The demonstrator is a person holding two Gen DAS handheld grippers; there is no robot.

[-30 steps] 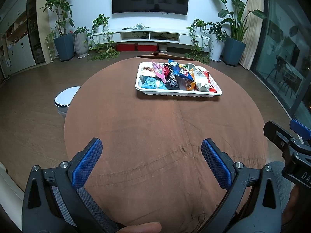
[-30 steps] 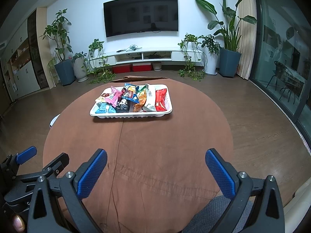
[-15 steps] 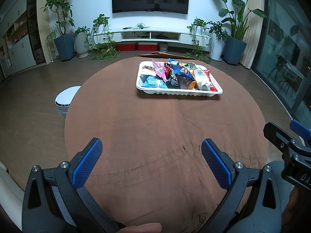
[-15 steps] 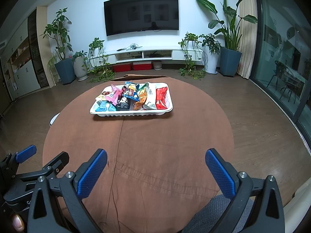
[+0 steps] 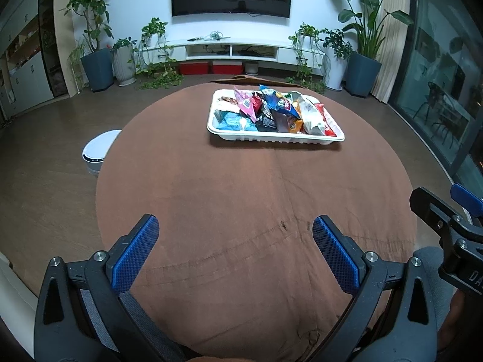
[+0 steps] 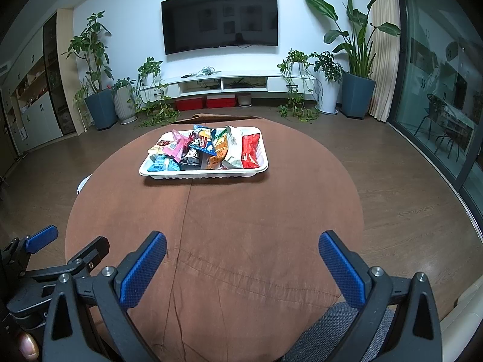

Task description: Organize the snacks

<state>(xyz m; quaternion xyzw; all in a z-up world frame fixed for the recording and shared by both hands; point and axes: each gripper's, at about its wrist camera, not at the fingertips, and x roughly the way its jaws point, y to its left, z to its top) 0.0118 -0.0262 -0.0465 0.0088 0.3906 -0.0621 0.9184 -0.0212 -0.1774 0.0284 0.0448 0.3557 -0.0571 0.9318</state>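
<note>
A white tray (image 5: 271, 140) (image 6: 205, 175) on the far half of the round brown-clothed table (image 5: 241, 199) holds a heap of snack packets (image 5: 273, 111) (image 6: 208, 150): pink, blue, black, orange, white and red. My left gripper (image 5: 235, 232) hangs open over the near part of the table, well short of the tray, nothing between its blue pads. My right gripper (image 6: 241, 247) is also open and empty, over the near edge. Each gripper shows at the side of the other's view.
A white round bin (image 5: 98, 150) stands on the floor left of the table. Potted plants (image 6: 96, 99), a low TV cabinet (image 6: 229, 83) and a wall TV (image 6: 220, 24) line the far wall. Glass doors (image 6: 437, 96) are on the right. A grey-clothed knee (image 6: 326, 331) shows below.
Both grippers have drifted slightly forward toward the tray, which looks a little nearer. Both stay open and empty.
</note>
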